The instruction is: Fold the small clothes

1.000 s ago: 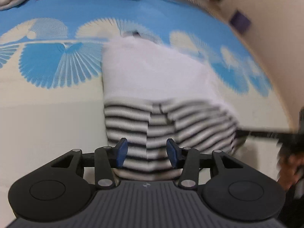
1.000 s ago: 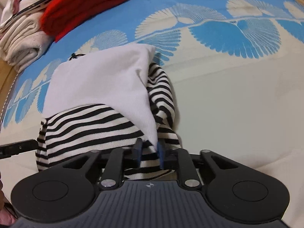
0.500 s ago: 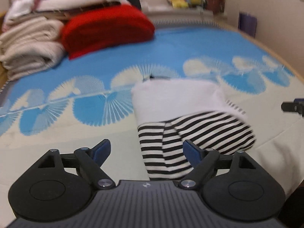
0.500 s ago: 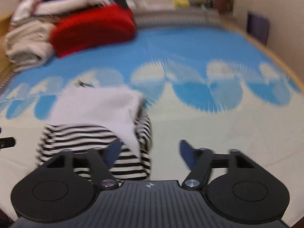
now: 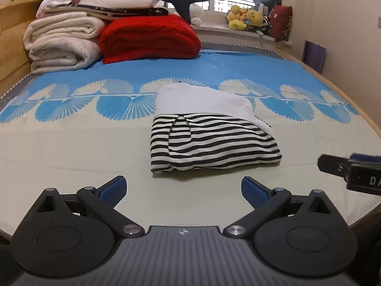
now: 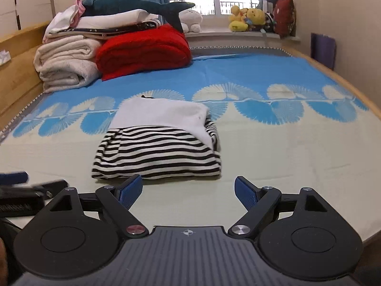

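A small black-and-white striped garment with a white upper part (image 5: 209, 133) lies folded into a compact rectangle on the bed; it also shows in the right wrist view (image 6: 157, 150). My left gripper (image 5: 183, 190) is open and empty, held back just short of the garment's near edge. My right gripper (image 6: 189, 189) is open and empty, also just in front of the garment. The right gripper's tip shows at the right edge of the left wrist view (image 5: 352, 169). The left gripper's tip shows at the left edge of the right wrist view (image 6: 26, 190).
The bed sheet (image 5: 71, 147) is cream with a blue fan pattern. A red blanket (image 5: 147, 38) and a stack of cream blankets (image 5: 62, 40) lie at the far left. Plush toys (image 5: 247, 19) sit on the windowsill. The bed's right edge meets the wall.
Both grippers opened, let go of the garment and drew back and up from it. The garment now lies folded and still on the bed.
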